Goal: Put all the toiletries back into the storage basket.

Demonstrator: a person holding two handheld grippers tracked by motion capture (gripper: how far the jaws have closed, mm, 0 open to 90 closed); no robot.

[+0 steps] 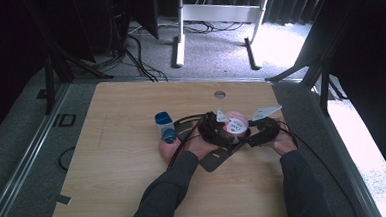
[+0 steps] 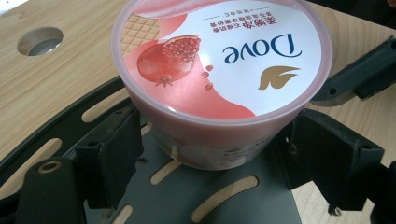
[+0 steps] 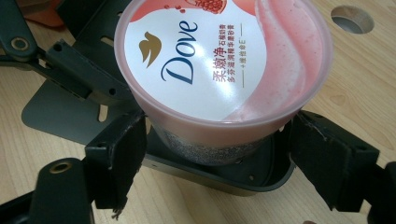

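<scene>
Item: pink tub [image 1: 235, 125], lid on, standing upright on a dark slotted metal plate [image 1: 214, 159] toward the far right part of the table [image 1: 122, 142], near the round hole [image 1: 220, 94]. My left gripper [image 2: 217, 154] straddles the tub's body below the lid rim, pads just beside the wall on both sides; whether they press it I cannot tell, so I log the jaws as apart around it. My right gripper [image 3: 215, 156] sits the same way from the opposite side, jaws spread, pads near the lid edge but no clear contact. Also present: a blue-capped bottle [image 1: 163, 121] and a small blue cap [image 1: 169, 135], left of the tub. Step in hand, as I judge it: secure the body, then turn the lid. Advice: close left low on the body, right level on the lid rim, squeeze evenly, keep the tub upright.
</scene>
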